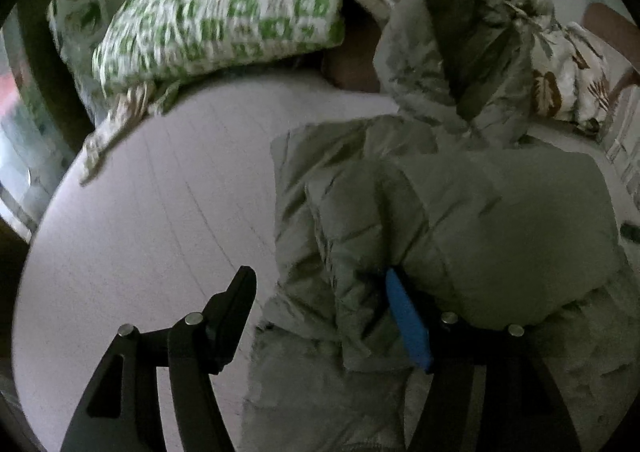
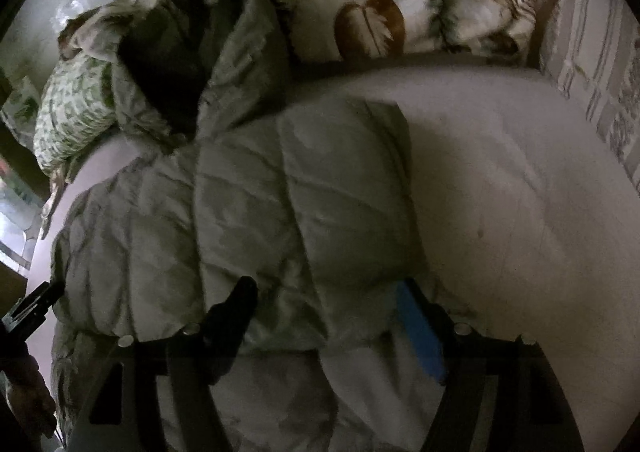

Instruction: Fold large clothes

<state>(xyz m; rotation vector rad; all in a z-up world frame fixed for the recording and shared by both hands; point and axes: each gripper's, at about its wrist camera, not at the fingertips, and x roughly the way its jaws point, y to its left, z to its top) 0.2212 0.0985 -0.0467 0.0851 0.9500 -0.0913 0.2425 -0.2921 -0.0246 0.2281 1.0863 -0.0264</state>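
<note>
1. Clearly, the puffer jacket (image 2: pixel 248 212) lies on the pale bed sheet (image 1: pixel 152 204), already doubled into a thick bundle, its hood (image 1: pixel 460 64) pointing up toward the green-patterned pillow (image 1: pixel 224 20) and the leaf-print quilt (image 2: pixel 384 4).
2. I judge the step in hand to be letting go of a fold just laid and setting up the next one, probably bringing the hood end down or the lower hem up.
3. To do it well, lift both tools straight off the fabric so the padded layers are not dragged apart; puffy filling springs back, so a press along the crease would likely help before regripping.
4. Take the next hold at a seam or edge, both sides level, so that the bundle stays square.
5. The left gripper (image 1: pixel 320 316) stands fairly wide. Its black finger (image 1: pixel 236 304) hangs over bare sheet, while the blue-padded finger (image 1: pixel 408 324) lies against the jacket's folded edge, partly tucked under a puffed layer. Jacket fabric sits between the jaws, but nothing is pinched.
6. The right gripper (image 2: pixel 328 316) is likewise wide, straddling the near end of the top fold; its black finger (image 2: pixel 236 308) and blue pad (image 2: pixel 420 328) sit either side of the roll, seemingly loose rather than clamped.
</note>
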